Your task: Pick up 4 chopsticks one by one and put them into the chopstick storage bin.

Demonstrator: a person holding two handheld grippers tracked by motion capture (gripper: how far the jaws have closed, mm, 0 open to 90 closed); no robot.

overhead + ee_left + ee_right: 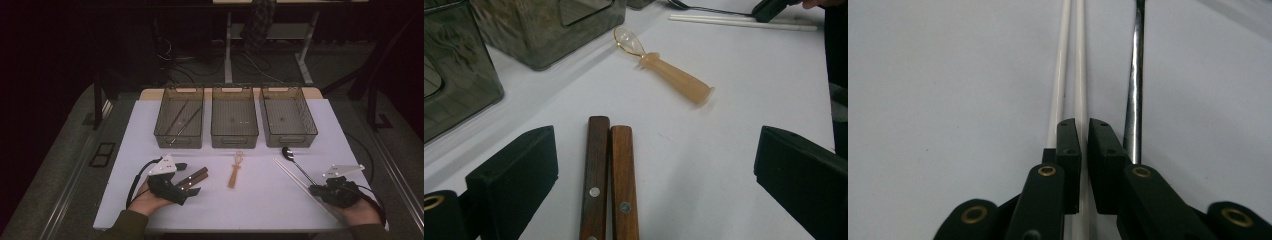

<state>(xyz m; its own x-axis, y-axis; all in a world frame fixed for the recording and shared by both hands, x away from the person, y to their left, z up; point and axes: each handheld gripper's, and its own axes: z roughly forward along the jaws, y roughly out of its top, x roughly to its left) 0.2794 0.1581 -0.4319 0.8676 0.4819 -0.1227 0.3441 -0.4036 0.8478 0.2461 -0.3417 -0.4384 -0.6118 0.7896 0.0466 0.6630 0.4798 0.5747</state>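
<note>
White table [260,200], left tool [656,175] apart astride wooden handles [609,180], right tool [1084,150] clamped on white chopstick [1080,60] near edge.

High view: looked forward and down from above the near edge of the white table [150,200], far enough to take in all three bins [234,117].
Left gripper view: sat low and close over the table, facing along the wooden handles [609,180] toward the amber spoon [669,72].
Right gripper view: sat closest of all, just above the table, looking along the white chopsticks [1070,65].
Shared: the left gripper view and the high view both held the spoon, handles and chopsticks.
</note>
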